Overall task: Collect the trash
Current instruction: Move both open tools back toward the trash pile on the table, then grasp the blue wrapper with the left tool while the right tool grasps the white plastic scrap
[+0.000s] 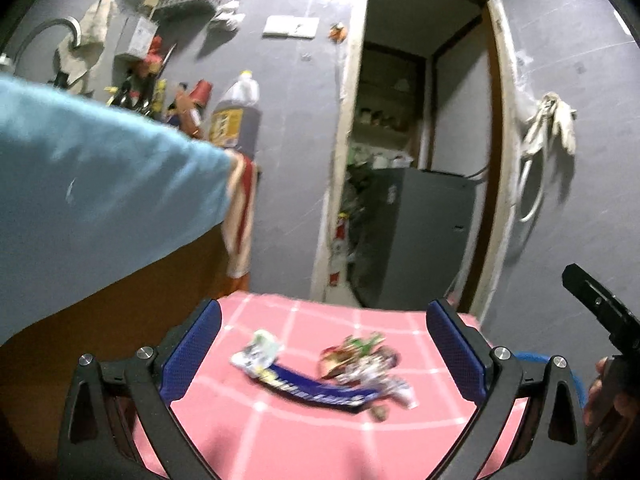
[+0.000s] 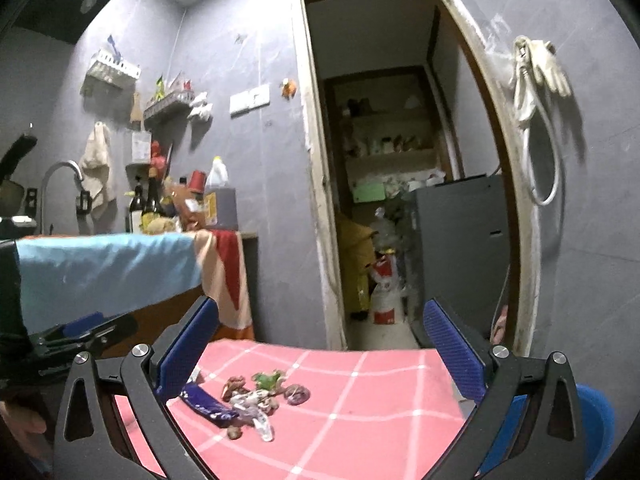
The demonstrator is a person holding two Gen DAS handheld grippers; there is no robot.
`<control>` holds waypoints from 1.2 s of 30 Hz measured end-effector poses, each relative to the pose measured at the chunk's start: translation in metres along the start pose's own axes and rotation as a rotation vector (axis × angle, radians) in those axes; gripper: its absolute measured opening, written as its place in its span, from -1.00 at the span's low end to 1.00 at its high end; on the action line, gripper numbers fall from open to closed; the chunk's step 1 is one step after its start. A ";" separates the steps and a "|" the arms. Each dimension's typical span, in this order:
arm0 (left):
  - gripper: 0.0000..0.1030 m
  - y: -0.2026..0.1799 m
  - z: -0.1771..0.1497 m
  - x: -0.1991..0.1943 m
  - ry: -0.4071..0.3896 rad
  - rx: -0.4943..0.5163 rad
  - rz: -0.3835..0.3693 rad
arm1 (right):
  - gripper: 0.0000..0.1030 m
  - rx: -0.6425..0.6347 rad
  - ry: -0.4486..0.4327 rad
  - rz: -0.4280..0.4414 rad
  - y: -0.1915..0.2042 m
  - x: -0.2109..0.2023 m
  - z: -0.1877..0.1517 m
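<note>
wrappers [image 1: 320, 376] lie on the pink checked cloth [image 1: 304, 440]; left gripper [image 1: 320, 344] and right gripper [image 2: 320, 344] both gape wide, holding nothing.

— What lies ahead of you?
— My right gripper [image 2: 320, 364] hangs over the table [image 2: 380, 408], jaws spread wide, nothing between them. A heap of crumpled wrappers [image 2: 260, 396] lies on the pink checked cloth, a dark blue wrapper [image 2: 208, 404] beside my left pad.
— Anything else?
— The left gripper [image 2: 80, 336] at my left edge.
</note>
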State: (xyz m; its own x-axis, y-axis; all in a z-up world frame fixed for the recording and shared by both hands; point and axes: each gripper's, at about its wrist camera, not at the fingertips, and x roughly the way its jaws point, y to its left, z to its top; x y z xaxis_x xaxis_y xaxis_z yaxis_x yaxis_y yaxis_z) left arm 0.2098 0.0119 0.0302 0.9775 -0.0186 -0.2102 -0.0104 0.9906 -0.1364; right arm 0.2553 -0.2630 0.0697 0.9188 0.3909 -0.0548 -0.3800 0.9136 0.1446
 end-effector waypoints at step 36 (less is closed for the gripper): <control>-0.15 0.063 -0.051 0.116 0.554 -0.204 -0.025 | 0.30 0.000 0.694 0.160 0.035 0.142 -0.092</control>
State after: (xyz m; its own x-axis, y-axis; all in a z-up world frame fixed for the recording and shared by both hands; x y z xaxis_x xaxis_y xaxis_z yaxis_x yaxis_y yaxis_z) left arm 0.3117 0.0649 -0.0521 0.7225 -0.1641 -0.6716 -0.0827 0.9439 -0.3196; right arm 0.3628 -0.1655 -0.0239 0.5715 0.5018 -0.6493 -0.5048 0.8388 0.2040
